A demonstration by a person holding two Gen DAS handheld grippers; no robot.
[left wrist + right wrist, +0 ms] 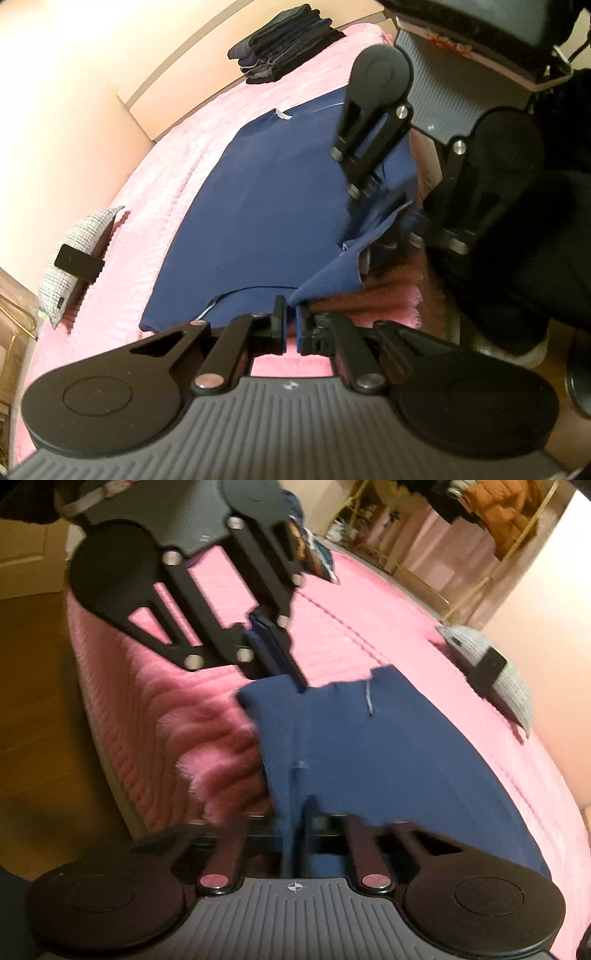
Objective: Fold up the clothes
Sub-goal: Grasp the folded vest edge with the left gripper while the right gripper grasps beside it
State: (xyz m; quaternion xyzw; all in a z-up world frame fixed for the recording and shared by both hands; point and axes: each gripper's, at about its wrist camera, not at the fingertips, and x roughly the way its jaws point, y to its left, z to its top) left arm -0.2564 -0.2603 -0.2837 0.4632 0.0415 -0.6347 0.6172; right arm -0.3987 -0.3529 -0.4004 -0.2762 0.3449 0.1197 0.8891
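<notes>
A dark blue garment [266, 206] lies spread flat on the pink bed cover [162, 192]. In the left wrist view my left gripper [290, 314] is shut on the garment's near corner, which rises in a fold between the pads. My right gripper [388, 218] reaches in from the upper right and pinches the same edge further along. In the right wrist view my right gripper [297, 812] is shut on the blue garment [369, 760] at the bed's edge. Across from it, my left gripper [284, 664] holds the far corner.
A stack of folded dark clothes [284, 48] sits at the far end of the bed. A grey knitted cushion with a black band [491, 668] lies beside the garment. A gold clothes rack [480, 535] stands behind. The wooden floor [37, 701] and a person's dark trouser leg [517, 258] border the bed.
</notes>
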